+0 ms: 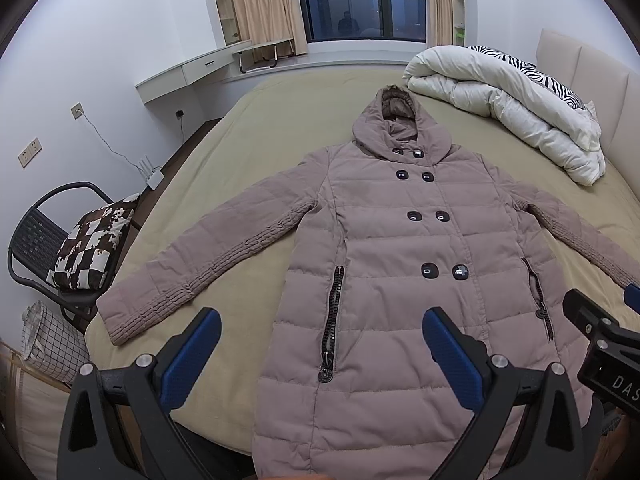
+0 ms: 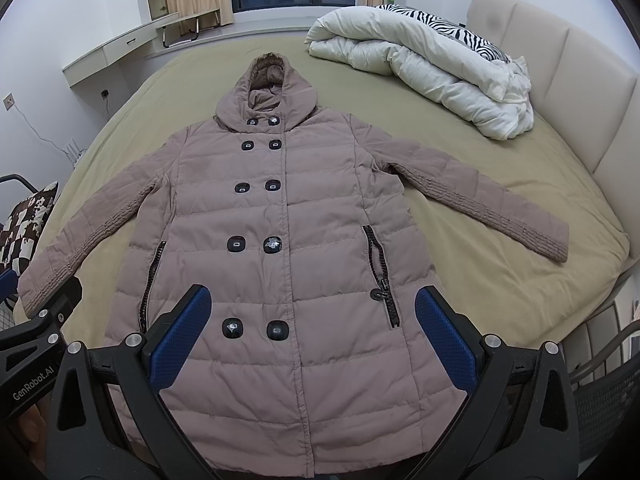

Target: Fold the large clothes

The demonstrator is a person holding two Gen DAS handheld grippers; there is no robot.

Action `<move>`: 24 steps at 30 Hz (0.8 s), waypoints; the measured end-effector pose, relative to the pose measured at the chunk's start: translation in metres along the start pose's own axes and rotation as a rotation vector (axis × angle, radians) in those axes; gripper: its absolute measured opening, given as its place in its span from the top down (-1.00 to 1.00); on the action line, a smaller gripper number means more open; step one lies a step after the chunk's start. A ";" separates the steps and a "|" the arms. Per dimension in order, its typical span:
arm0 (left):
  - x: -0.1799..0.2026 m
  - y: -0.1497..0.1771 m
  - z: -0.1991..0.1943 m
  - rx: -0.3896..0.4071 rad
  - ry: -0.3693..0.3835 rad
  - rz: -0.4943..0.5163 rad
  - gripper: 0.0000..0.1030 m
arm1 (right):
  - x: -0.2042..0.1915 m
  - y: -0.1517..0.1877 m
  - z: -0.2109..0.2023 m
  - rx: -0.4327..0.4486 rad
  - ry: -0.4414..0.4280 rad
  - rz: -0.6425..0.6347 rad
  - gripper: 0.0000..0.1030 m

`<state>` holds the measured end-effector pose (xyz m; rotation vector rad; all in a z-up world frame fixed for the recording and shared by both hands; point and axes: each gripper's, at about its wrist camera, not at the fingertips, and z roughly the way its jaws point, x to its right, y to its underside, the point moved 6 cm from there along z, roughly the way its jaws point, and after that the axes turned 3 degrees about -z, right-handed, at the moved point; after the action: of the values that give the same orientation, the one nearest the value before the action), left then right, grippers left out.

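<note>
A long mauve quilted coat (image 1: 400, 264) with a hood, dark buttons and zip pockets lies flat, front up, on the bed, sleeves spread out to both sides; it also shows in the right wrist view (image 2: 304, 240). My left gripper (image 1: 320, 336) is open and empty, held above the coat's lower left part. My right gripper (image 2: 312, 312) is open and empty, held above the coat's lower front. Each gripper's body shows at the edge of the other's view.
The bed (image 2: 500, 200) has an olive sheet. A rolled white duvet (image 2: 432, 76) and zebra pillow lie at its far right by the headboard. A chair with a patterned cushion (image 1: 92, 240) and a basket (image 1: 52, 340) stand left of the bed.
</note>
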<state>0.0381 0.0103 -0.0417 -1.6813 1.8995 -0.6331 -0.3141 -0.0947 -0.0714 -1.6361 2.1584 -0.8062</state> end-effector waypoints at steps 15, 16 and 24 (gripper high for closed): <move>0.004 0.000 0.002 -0.001 -0.002 0.003 -1.00 | 0.002 0.001 0.002 -0.003 -0.001 0.002 -1.00; 0.003 0.000 0.002 -0.001 -0.002 0.003 -1.00 | 0.002 0.001 0.002 -0.003 -0.001 0.002 -1.00; 0.003 0.000 0.002 -0.001 -0.002 0.004 -1.00 | 0.002 0.001 0.002 -0.004 -0.002 0.003 -1.00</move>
<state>0.0387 0.0070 -0.0434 -1.6784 1.9016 -0.6289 -0.3145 -0.0970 -0.0737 -1.6346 2.1617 -0.8003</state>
